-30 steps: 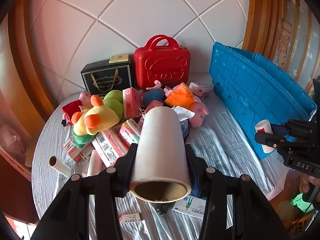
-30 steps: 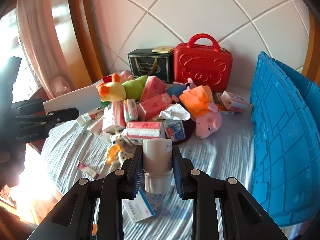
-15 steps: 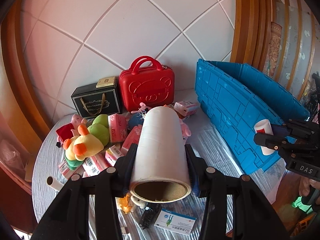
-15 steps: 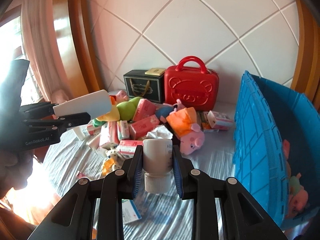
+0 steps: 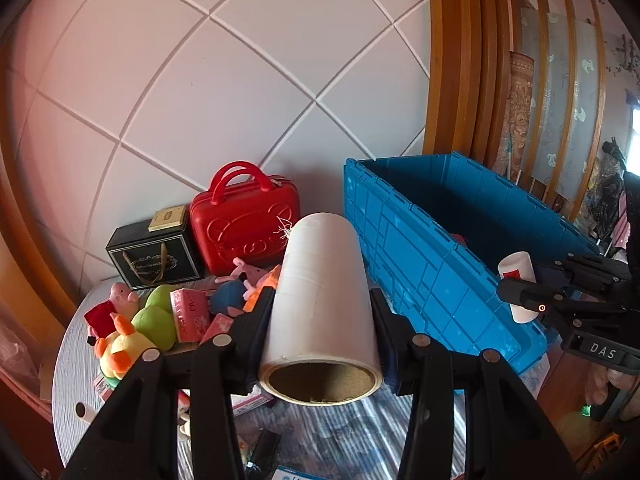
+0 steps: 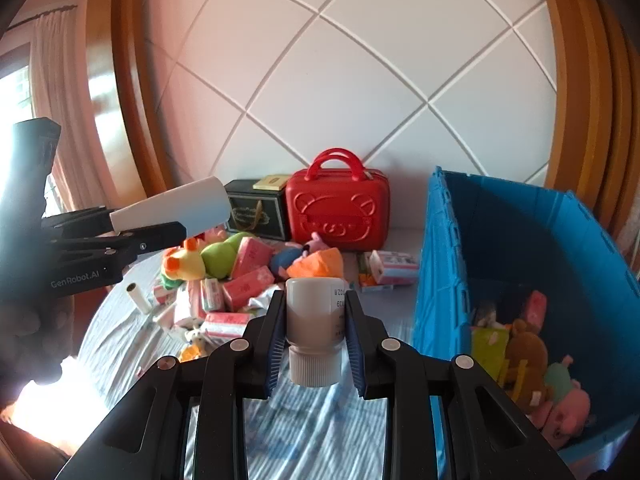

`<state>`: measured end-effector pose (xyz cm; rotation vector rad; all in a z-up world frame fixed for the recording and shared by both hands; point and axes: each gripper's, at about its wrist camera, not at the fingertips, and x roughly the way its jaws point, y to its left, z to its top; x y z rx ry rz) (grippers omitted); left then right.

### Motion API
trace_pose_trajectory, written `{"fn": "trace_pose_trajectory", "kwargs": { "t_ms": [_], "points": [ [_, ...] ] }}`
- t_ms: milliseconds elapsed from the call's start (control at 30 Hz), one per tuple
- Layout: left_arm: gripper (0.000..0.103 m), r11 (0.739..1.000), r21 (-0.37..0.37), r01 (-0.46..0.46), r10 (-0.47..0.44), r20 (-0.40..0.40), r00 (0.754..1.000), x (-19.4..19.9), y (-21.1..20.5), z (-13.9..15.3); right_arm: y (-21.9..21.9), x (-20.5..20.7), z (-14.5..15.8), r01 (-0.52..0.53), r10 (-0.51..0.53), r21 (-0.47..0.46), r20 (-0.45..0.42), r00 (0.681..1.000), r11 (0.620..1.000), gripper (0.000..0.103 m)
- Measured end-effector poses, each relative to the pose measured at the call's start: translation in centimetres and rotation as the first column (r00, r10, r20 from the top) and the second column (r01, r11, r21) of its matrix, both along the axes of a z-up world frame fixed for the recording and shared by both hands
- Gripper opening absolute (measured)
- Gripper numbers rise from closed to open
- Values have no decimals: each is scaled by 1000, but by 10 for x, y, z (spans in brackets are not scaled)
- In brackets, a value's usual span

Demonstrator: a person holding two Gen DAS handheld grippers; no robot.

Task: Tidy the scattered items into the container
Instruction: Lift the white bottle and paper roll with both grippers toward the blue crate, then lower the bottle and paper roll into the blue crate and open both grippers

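My left gripper [image 5: 322, 332] is shut on a wide white roll [image 5: 322, 300] with a cardboard core, held in the air above the table. My right gripper [image 6: 315, 320] is shut on a small white bottle [image 6: 315, 316] whose ribbed cap points toward the camera. The blue crate [image 6: 520, 248] stands at the right with several plush toys [image 6: 532, 364] in its bottom. The left wrist view also shows the crate [image 5: 420, 264], and beside it the right gripper [image 5: 516, 284] with the bottle [image 5: 517, 276]. In the right wrist view the left gripper [image 6: 172, 220] holds the roll [image 6: 172, 210] at the left.
A pile of plush toys [image 6: 196, 258], pink tissue packs [image 6: 248, 284] and small boxes [image 6: 392, 268] lies on the striped tablecloth [image 6: 312, 420]. A red case [image 6: 338, 210] and a black gift bag [image 6: 258, 208] stand against the wall. A thin paper tube [image 6: 136, 296] lies left.
Both grippers have risen and drawn back with their loads. The pile now sits lower and farther off, and the crate's inside has come into sight.
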<state>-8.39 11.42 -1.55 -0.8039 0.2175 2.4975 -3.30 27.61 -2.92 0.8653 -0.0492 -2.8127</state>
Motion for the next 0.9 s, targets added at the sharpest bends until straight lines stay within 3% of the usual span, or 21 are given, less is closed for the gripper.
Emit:
{"fn": "trace_pose_trajectory", "kwargs": {
  "t_ms": [400, 900],
  "points": [
    [45, 989, -6, 150, -150, -7, 989, 1, 113, 11, 90, 8, 15, 119, -120, -35, -43, 992, 992, 27],
    [45, 940, -30, 340, -340, -3, 940, 16, 245, 12, 204, 28, 2, 328, -329, -42, -16, 944, 944, 27]
  ]
}}
